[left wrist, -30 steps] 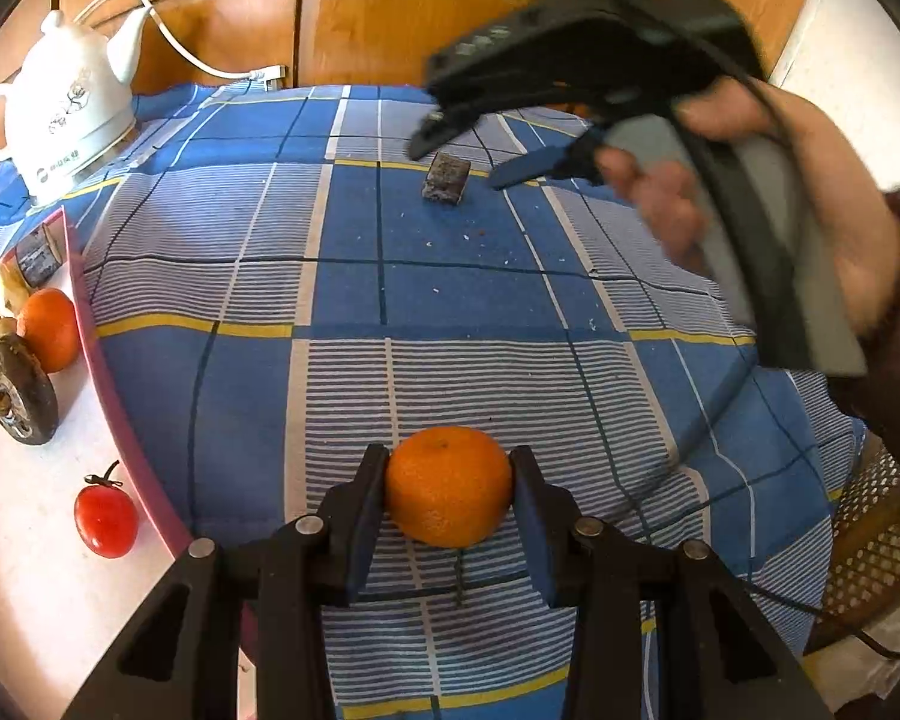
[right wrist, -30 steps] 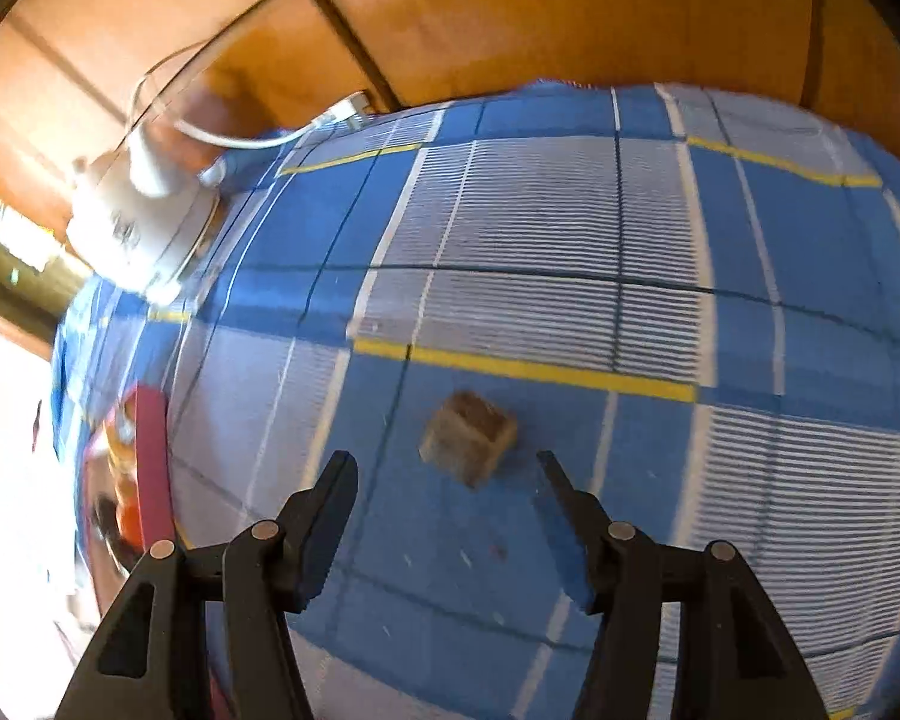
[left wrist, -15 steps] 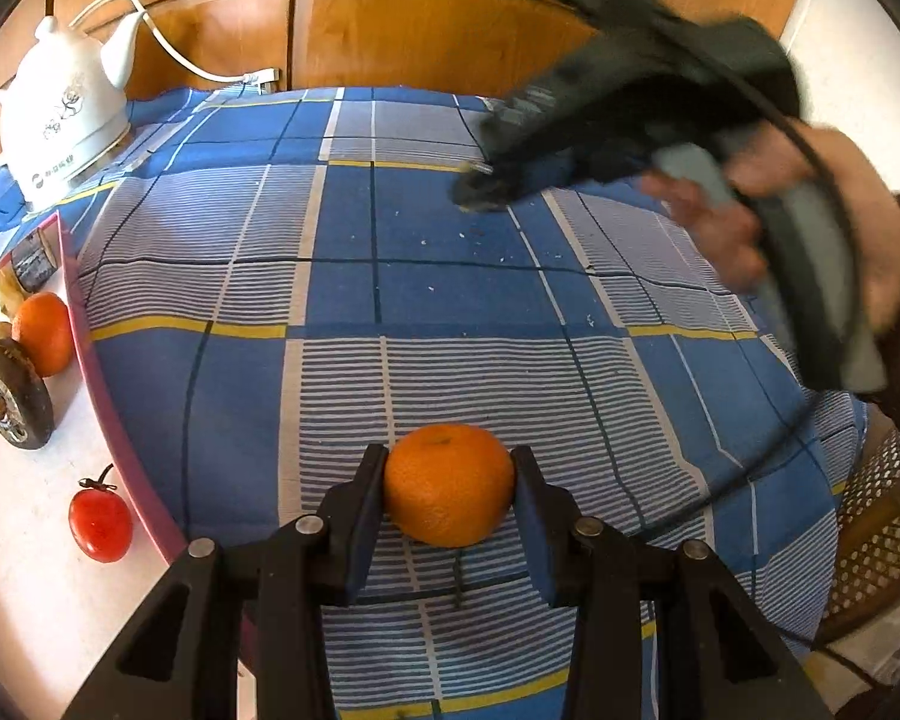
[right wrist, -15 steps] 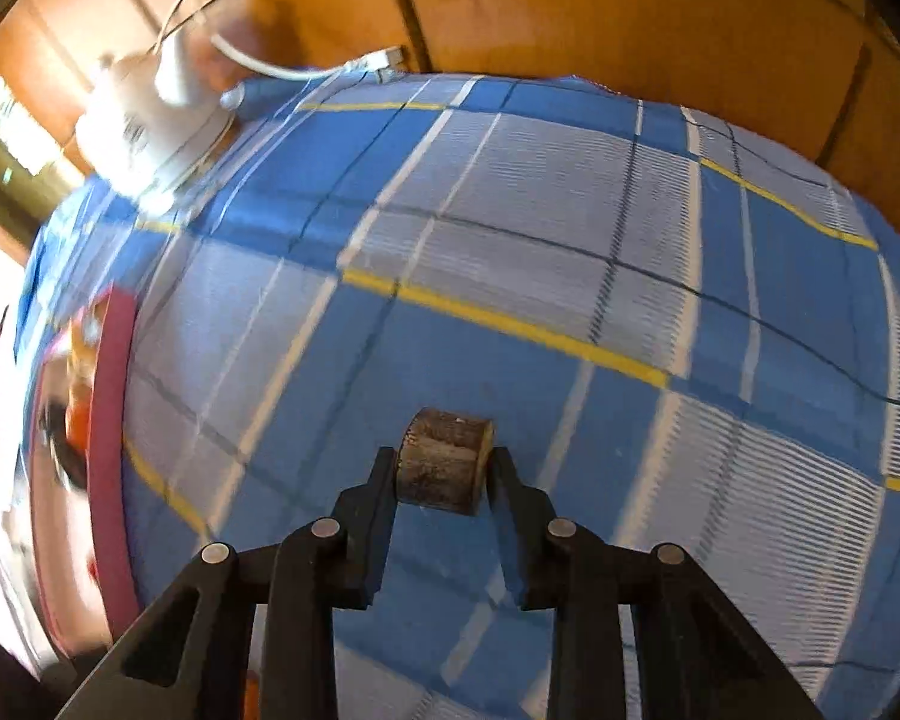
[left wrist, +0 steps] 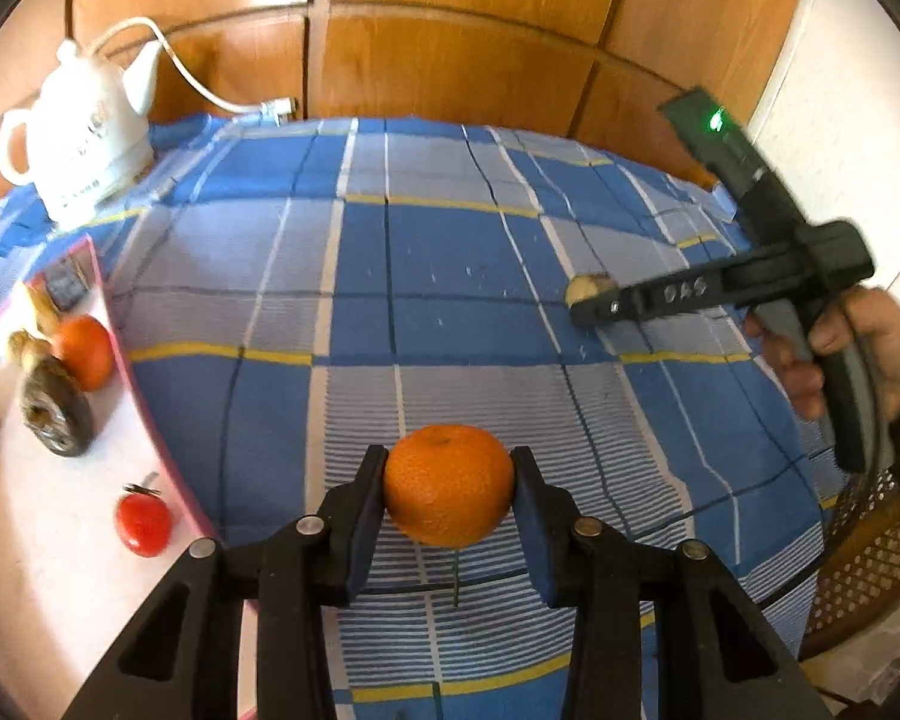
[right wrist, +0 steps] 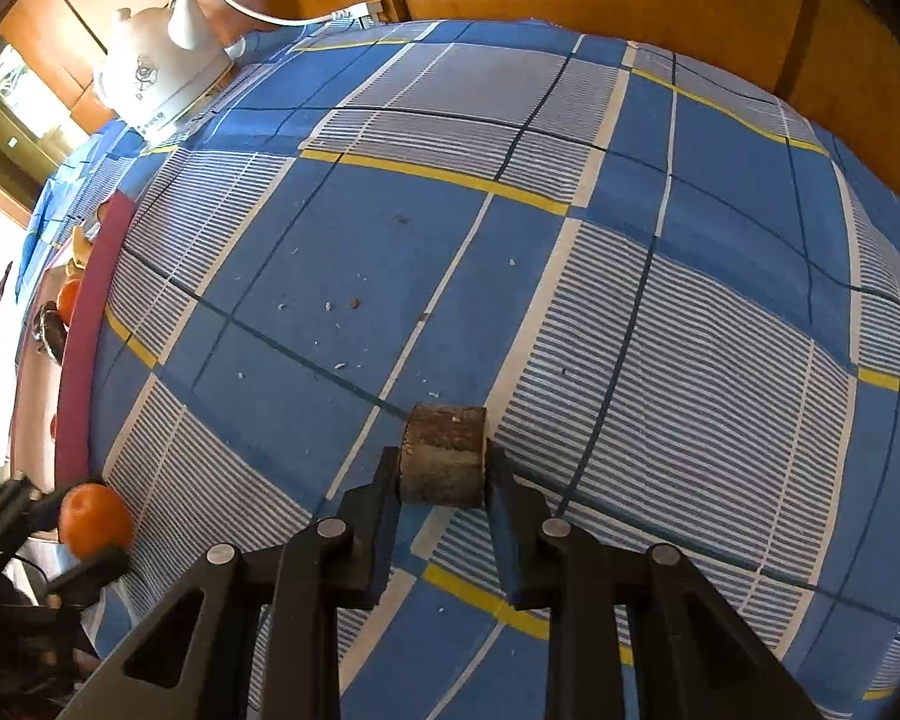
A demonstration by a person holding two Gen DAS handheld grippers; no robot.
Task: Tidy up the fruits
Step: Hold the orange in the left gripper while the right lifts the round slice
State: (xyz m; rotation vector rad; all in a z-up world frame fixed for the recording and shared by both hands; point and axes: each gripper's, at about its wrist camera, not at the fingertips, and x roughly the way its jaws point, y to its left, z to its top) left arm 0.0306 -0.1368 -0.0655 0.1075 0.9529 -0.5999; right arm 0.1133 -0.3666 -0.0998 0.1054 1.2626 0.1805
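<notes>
A: What is the left gripper (left wrist: 449, 495) holding?

B: Its jaws are pressing on both sides of a tangerine (left wrist: 448, 493), standing only as far apart as the fruit is wide. The fruit is hanging over the blue checked cloth (left wrist: 450, 276) that is covering the desk, just beside the pink-rimmed tray (left wrist: 150, 426).

A: And the right gripper (right wrist: 443, 468)?

B: Its jaws are pinching a small brown chunk (right wrist: 444, 459) with a rough, bark-like skin; I cannot tell what it is. A hand (left wrist: 858, 354) is gripping the handle. Relative to the tray, the chunk is sitting well out over the cloth, on the far side of the tangerine.

A: What is lying in the tray?

B: A second tangerine (left wrist: 84, 351), a small tomato (left wrist: 143, 525) nearest the left gripper, a dark wrinkled piece (left wrist: 54, 414) between them, and some pale knobbly pieces behind, too small to tell.

A: Anything beyond the tray?

B: A white kettle (left wrist: 81, 132) is standing past the tray's far end, at the cloth's edge, with its cord (left wrist: 198, 87) trailing along the wooden wall (left wrist: 450, 48).
</notes>
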